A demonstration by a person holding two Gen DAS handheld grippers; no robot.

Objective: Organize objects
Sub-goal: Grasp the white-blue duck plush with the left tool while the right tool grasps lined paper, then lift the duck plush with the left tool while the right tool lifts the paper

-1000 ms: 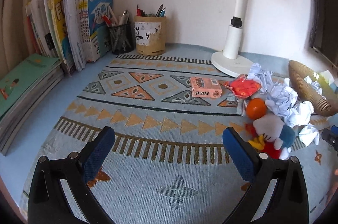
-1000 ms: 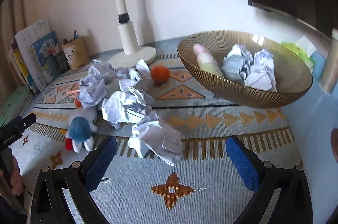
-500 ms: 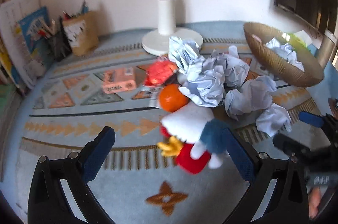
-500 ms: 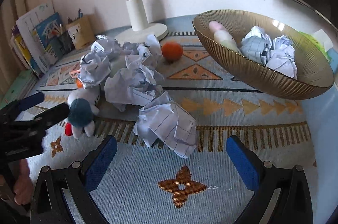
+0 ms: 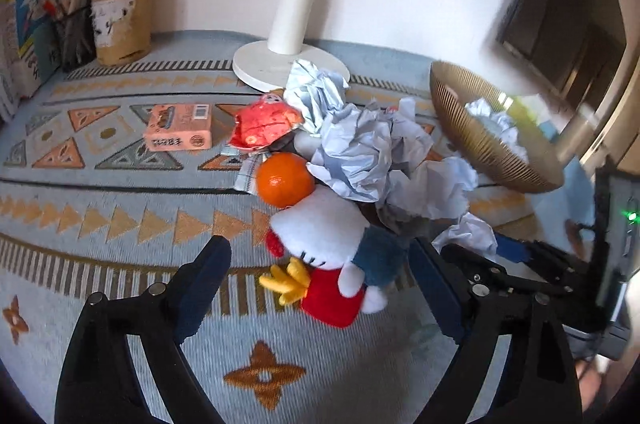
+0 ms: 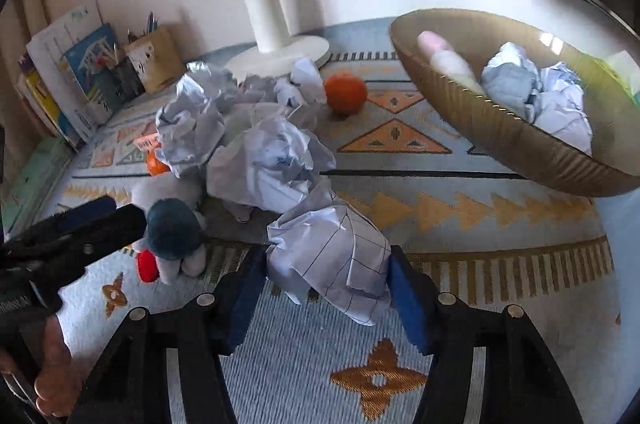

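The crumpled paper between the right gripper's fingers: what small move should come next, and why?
Probably finish closing the right gripper: its jaws are closing, the crumpled paper sits between them, and the bowl already holds similar paper balls.

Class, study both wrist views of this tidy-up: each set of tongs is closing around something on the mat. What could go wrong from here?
1. The right tongs are closing on a loosely crumpled lined paper ball; it may squash or slip out.
2. The left tongs are closing around the plush toy, which touches an orange that could roll away.
3. The two sets of tongs work close together and could collide.
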